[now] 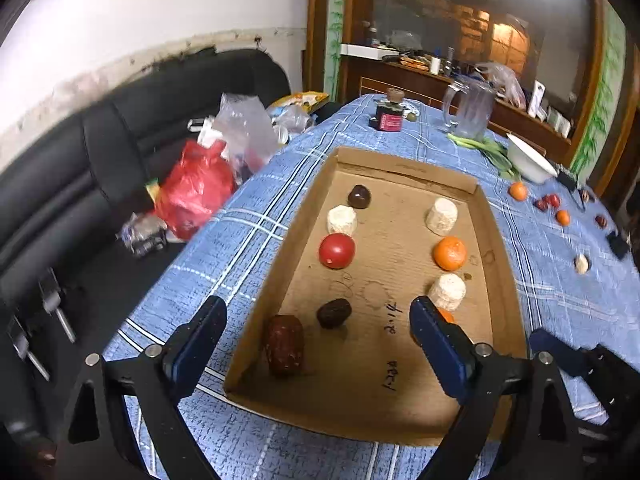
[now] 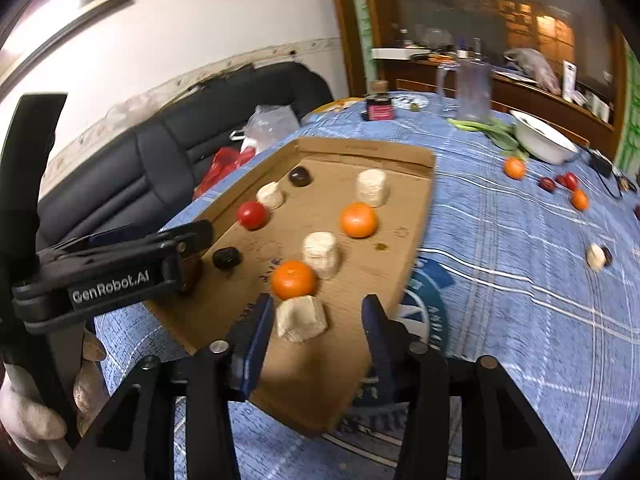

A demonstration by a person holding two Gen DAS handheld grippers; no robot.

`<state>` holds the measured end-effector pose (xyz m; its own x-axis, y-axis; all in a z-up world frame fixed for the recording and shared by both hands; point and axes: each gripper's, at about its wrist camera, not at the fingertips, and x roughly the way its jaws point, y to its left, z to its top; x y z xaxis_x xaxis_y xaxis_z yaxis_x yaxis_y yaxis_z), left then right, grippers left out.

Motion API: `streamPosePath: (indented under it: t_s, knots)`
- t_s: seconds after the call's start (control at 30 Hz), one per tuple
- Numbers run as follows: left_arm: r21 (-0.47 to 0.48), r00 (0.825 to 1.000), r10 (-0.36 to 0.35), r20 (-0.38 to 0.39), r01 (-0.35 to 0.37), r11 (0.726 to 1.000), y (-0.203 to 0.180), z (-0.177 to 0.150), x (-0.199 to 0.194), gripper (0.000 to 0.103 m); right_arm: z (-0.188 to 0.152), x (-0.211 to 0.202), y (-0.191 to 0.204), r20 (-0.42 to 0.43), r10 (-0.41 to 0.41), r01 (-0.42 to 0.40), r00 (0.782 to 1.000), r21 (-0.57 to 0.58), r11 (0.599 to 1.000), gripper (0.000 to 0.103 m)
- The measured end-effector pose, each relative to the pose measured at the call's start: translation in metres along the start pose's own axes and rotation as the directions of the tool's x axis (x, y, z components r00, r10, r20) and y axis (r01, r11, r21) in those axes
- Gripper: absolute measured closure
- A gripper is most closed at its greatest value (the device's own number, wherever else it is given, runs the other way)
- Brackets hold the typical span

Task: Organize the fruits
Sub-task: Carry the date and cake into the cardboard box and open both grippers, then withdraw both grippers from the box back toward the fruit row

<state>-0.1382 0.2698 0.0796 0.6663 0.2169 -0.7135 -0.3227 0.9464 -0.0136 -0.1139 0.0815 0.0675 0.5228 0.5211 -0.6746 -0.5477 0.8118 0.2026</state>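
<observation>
Table in blue plaid cloth (image 1: 248,248): cardboard tray (image 1: 494,224), white bowl (image 1: 530,160), glass jug (image 1: 472,108), scattered fruit.

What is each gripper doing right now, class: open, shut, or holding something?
Left gripper: open, holding nothing.
Right gripper: open, around the pale chunk, not gripping.

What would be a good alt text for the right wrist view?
The open right gripper straddles a pale chunk in a cardboard tray of fruit arranged in two rows; the left gripper enters from the left.

Lived-in home, probably a dining room, black sofa (image 1: 120,152), blue checked tablecloth (image 1: 248,240), cluttered wooden sideboard (image 1: 420,76)
</observation>
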Motion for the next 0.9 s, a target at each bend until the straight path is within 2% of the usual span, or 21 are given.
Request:
streamPosePath:
  t_s: [0.07,0.23,0.47,0.9]
  knots:
    - [0.039,1.0,-0.01,0.017,0.009,0.999,-0.011,-0.003,-0.008,0.011,-0.003,-0.008,-0.011,0.015,-0.001,0.0,1.0,0.049,0.999,0.048]
    - [0.125,0.997,0.056,0.061,-0.064,0.99,-0.04,-0.006,-0.024,0.011,-0.01,-0.023,-0.034,0.041,-0.022,0.016,0.999,0.13,0.991,0.048]
    - [0.22,0.988,0.082,0.133,-0.11,0.969,-0.074,-0.011,-0.044,0.011,-0.02,-0.034,-0.062,0.044,-0.031,0.021,0.999,0.22,0.975,0.048]
    - [0.251,0.987,0.081,0.137,-0.114,0.961,-0.094,-0.013,-0.05,0.011,-0.028,-0.044,-0.078,0.055,-0.035,0.02,0.998,0.26,0.965,0.048]
